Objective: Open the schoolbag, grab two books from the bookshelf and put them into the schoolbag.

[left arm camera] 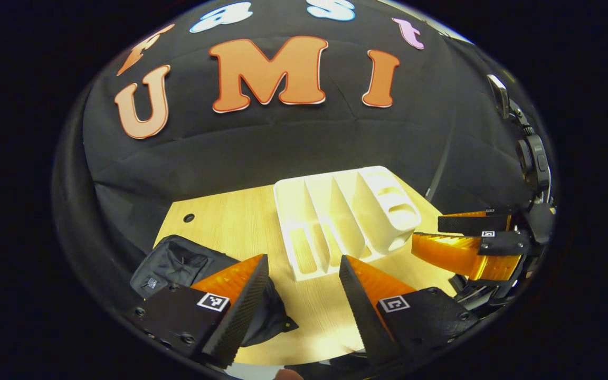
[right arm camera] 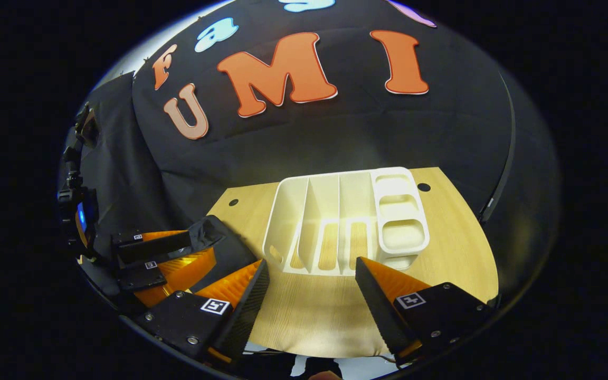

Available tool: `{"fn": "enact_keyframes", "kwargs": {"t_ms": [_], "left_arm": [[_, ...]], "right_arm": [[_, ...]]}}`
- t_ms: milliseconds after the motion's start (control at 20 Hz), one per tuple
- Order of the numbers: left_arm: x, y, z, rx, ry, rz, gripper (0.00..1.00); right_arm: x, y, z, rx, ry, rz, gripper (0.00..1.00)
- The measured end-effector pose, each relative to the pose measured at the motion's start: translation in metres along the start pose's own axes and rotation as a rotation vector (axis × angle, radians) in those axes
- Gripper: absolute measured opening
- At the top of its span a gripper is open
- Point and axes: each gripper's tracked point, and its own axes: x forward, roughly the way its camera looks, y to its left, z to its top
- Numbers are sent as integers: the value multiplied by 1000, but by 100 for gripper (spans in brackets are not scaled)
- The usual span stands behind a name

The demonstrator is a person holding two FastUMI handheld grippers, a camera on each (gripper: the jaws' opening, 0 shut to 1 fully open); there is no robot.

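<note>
Dim booth, bright overhead glare on the wooden table (left arm camera: 330, 311) toward 6 o'clock, sharp centre, strong fisheye bending at the edges

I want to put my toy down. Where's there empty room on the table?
Bare wood shows in front of the white plastic bookshelf, between it and the table's near edge, and right of it. The left side is crowded by the black fabric schoolbag.

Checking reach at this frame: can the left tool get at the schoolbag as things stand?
Probably yes. The left tool is open, holding nothing, and the black schoolbag lies on the table beside its left finger, with nothing between them. The white bookshelf stands off to the right.
</note>
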Motion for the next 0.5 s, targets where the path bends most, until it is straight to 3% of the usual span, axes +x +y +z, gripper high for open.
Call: {"fn": "enact_keyframes", "kwargs": {"t_ms": [500], "left_arm": [[-32,17,44,-67,-267,103,92]], "right_arm": [[-22,4,47,-59,-232,-45,98]]}}
